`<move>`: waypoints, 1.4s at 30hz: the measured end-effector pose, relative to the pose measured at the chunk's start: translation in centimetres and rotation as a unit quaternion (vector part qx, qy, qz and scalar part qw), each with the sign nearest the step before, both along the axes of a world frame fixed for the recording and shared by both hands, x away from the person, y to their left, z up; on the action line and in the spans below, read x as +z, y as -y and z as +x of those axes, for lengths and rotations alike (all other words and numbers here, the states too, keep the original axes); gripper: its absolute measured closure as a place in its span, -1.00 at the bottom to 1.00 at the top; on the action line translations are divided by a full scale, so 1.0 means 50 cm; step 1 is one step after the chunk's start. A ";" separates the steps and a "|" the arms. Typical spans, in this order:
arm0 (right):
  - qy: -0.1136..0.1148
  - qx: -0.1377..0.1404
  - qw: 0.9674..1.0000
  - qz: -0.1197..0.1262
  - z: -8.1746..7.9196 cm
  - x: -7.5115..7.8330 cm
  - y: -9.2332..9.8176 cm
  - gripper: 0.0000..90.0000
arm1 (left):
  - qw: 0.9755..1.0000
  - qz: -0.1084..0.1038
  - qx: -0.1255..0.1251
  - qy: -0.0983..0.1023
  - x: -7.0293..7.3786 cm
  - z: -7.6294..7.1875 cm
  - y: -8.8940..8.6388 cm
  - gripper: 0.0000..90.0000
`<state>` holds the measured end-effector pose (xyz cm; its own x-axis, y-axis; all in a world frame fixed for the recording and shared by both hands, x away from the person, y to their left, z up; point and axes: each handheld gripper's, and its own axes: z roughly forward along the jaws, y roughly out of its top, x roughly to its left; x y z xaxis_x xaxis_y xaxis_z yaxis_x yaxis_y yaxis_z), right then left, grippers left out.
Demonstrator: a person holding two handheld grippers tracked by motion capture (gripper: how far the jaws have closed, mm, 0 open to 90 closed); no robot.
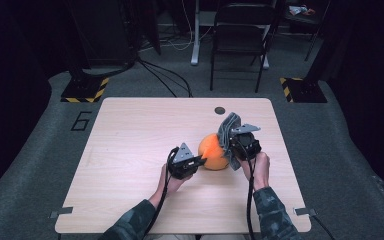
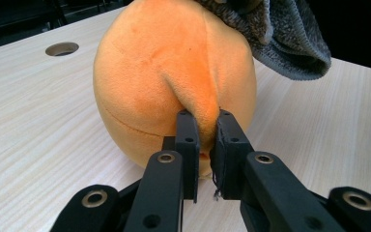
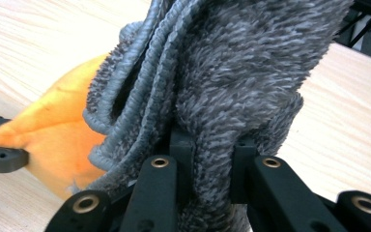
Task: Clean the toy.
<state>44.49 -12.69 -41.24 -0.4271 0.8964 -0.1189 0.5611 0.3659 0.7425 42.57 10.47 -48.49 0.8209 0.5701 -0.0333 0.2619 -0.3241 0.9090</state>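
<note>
1. While the left gripper (image 2: 204, 145) pinches a fold of the orange plush ball (image 2: 174, 72) near the table (image 1: 130, 135) centre, it steadies the ball.
2. The right gripper (image 3: 212, 159), clamped on a grey towel (image 3: 232, 72), holds the towel against the ball's upper right side.
3. Wiping seems begun; most of the ball is uncovered.

The right gripper (image 3: 207, 169) has its two black jaws closed on a bunched grey cloth (image 3: 241, 82), which rises thick and fuzzy above them. To the left, an orange plush ball (image 3: 53, 140) lies against the cloth on the light wooden table (image 3: 38, 43). The left gripper (image 3: 0, 157) pinches the ball at the left edge.
</note>
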 end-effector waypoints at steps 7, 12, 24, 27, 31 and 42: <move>0.000 -0.012 1.000 0.014 0.006 0.000 0.022 0.73 | 1.000 0.002 0.006 -0.003 0.000 0.003 -0.005 0.83; -0.011 -0.027 0.999 0.018 0.011 -0.006 0.033 0.73 | 1.000 0.003 0.008 -0.008 0.000 0.006 -0.013 0.82; -0.045 0.002 0.999 0.026 0.021 -0.052 0.005 0.73 | 0.999 0.020 0.010 -0.030 0.004 0.015 -0.020 0.19; -0.037 0.008 0.999 0.019 0.021 -0.055 0.001 0.73 | 0.999 0.027 0.021 -0.023 0.012 0.013 -0.015 -0.08; -0.037 0.011 0.999 0.019 0.020 -0.053 -0.003 0.73 | 0.999 0.033 0.034 -0.009 0.024 0.010 -0.013 -0.25; -0.039 0.009 0.999 0.017 0.018 -0.050 -0.006 0.73 | 0.997 0.073 0.027 0.021 0.066 0.032 0.033 -0.46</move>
